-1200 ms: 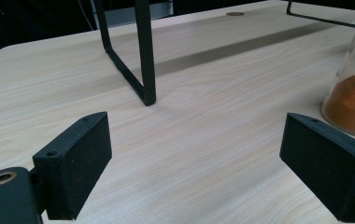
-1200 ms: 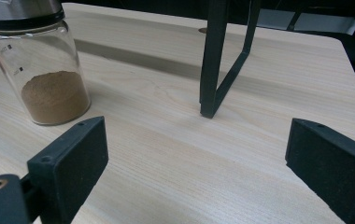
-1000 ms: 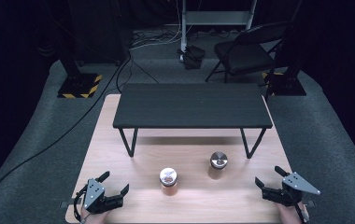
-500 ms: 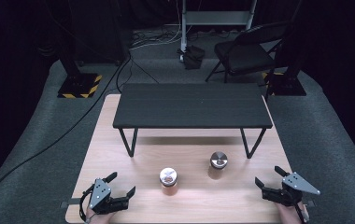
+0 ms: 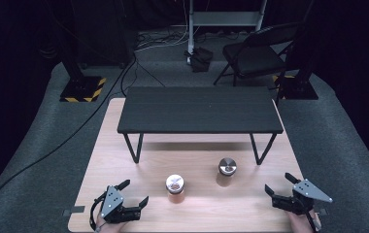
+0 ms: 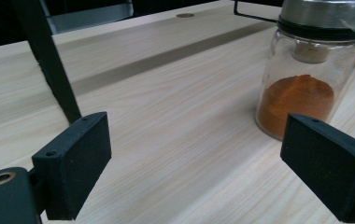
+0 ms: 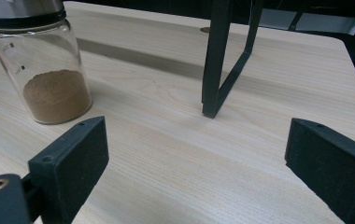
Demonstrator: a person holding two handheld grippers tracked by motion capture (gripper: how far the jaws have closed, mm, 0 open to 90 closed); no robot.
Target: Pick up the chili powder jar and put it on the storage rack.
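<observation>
Upright glass jar (image 6: 315, 70), orange powder

No legible text, brand, number or sign appears on any surface. The glass jar of brown powder (image 7: 45, 65) carries two small dark marks on its wall just below the metal lid; they are too small to read.

The left gripper (image 5: 134, 194) has slid rightward along the table's near edge, closer to the orange-powder jar (image 5: 175, 188).
</observation>
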